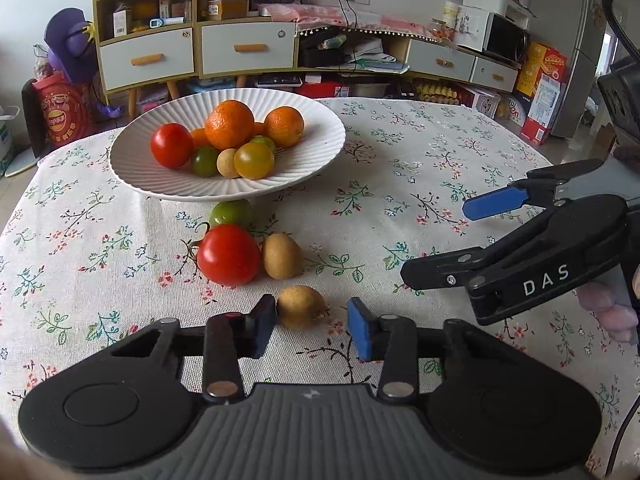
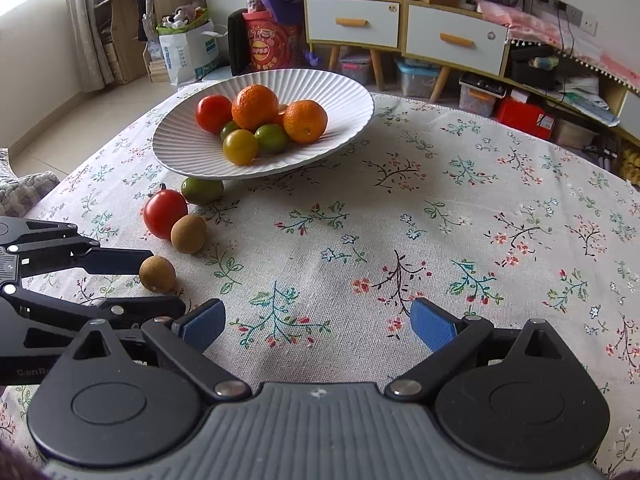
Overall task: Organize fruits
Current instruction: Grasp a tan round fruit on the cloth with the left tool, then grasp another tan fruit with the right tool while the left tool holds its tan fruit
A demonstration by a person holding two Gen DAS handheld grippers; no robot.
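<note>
Fingers (image 1: 266,322) of the left gripper (image 1: 312,326) sit spread around the small brown fruit (image 1: 301,306) on the surface (image 1: 400,160), not yet clenched. Squeeze gently, lift straight up, then carry it to the white bowl (image 1: 320,148); right gripper (image 2: 318,326) hangs released, well clear.

A floral-clothed table (image 1: 400,168) carries a white bowl (image 1: 312,160), one tomato (image 1: 228,256), a lime (image 1: 230,213) and two kiwis (image 1: 282,256).

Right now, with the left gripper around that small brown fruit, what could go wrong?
1. The left gripper is open around the nearest longan, touching one pad only; closing could roll it away.
2. The red tomato and second longan sit just beyond it; pushing forward could nudge them.
</note>
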